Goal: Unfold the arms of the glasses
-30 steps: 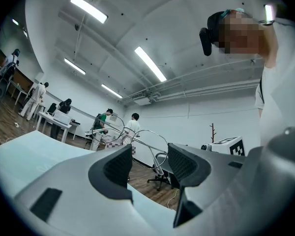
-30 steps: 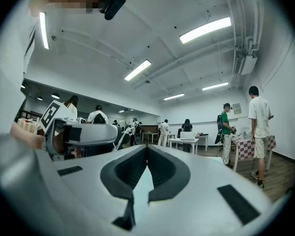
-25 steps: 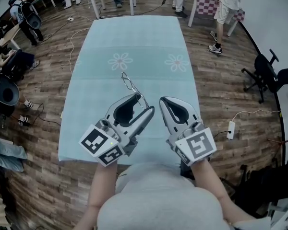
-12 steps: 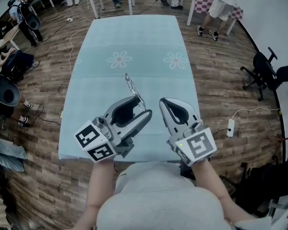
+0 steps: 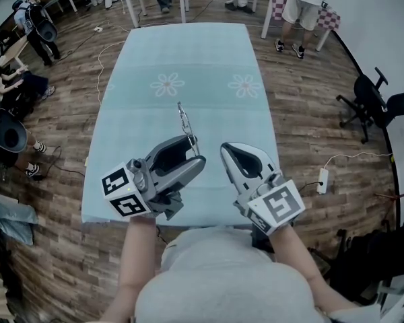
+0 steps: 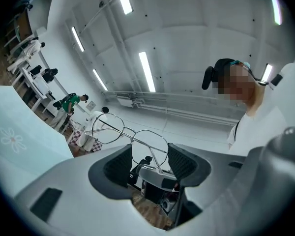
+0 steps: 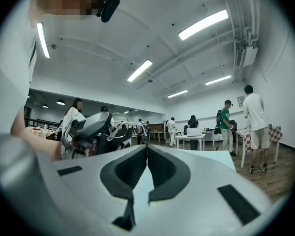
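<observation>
Holding item: glasses (image 5: 184, 118), thin wire frame, gripped in the left claw (image 5: 196, 150) and raised clear of the worktop (image 5: 188, 52), projecting toward 12 o'clock from the claw tip.

Left claw (image 6: 150, 151): pads set narrowly apart, closed on one lens rim of the glasses (image 6: 131, 135). The other lens stands free at 10 o'clock.

Right claw (image 5: 227, 148): at 3 o'clock of the left claw, near but apart from it. In its own view the right claw (image 7: 146, 149) has both pads pressed together with nothing between.

Worktop: pale blue cover with two flower prints (image 5: 167, 85) toward 12 o'clock.

Hard to make out:
- The arms of the glasses are too fine in the head view to tell whether they are folded or open.
- In the left gripper view the lower frame is hidden behind the claw body.
- In the right gripper view the glasses (image 7: 119, 124) are small and lie against the left claw.
- The worktop's near edge is covered by both claws.

Change from earlier frames: the left claw has rolled, its marker cube (image 5: 124, 194) shifted toward 9 o'clock, and the glasses stand more upright. The right claw is almost unmoved.
</observation>
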Motion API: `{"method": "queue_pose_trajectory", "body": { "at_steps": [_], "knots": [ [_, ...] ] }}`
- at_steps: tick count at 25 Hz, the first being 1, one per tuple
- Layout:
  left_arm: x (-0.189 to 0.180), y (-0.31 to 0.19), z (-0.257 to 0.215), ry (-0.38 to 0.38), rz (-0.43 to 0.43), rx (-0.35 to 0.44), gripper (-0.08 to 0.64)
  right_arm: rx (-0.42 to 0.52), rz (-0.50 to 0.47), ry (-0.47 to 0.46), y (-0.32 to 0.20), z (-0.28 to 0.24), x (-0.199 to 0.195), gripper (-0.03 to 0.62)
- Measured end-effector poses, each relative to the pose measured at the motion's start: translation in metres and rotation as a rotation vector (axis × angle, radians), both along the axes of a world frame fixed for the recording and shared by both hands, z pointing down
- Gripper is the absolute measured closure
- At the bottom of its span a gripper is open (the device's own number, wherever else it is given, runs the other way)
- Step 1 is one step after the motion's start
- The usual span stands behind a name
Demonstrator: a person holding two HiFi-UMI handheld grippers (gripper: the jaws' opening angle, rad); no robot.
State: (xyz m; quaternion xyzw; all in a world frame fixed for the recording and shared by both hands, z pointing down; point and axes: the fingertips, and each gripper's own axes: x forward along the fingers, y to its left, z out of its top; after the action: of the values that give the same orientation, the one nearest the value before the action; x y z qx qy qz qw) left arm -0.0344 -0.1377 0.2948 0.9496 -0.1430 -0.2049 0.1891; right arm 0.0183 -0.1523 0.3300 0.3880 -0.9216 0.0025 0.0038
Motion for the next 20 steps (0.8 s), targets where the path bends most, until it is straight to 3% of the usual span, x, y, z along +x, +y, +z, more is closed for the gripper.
{"method": "queue_pose_trajectory", "body": {
  "at_steps": [6, 7, 9, 10, 15, 20],
  "knots": [
    [0.0, -0.002, -0.001, -0.012, -0.021, 0.0, 0.324, 0.002, -0.039, -0.024, 0.008, -0.003, -0.003, 0.58],
    [0.0, -0.002, -0.001, -0.015, -0.025, -0.001, 0.324, 0.001, -0.05, -0.025, 0.009, -0.003, -0.005, 0.566],
    [-0.001, -0.003, 0.0, -0.025, -0.035, -0.004, 0.324, -0.003, -0.077, -0.029, 0.014, -0.003, -0.009, 0.471],
    [-0.001, -0.003, 0.001, -0.03, -0.04, -0.005, 0.324, -0.002, -0.089, -0.028, 0.016, -0.003, -0.011, 0.462],
    [-0.006, -0.004, 0.0, -0.021, -0.057, -0.011, 0.324, 0.041, -0.186, 0.003, 0.036, -0.004, -0.027, 0.462],
    [-0.006, -0.006, -0.001, -0.023, -0.08, -0.008, 0.324, 0.07, -0.198, -0.013, 0.041, -0.008, -0.036, 0.511]
  ]
}}
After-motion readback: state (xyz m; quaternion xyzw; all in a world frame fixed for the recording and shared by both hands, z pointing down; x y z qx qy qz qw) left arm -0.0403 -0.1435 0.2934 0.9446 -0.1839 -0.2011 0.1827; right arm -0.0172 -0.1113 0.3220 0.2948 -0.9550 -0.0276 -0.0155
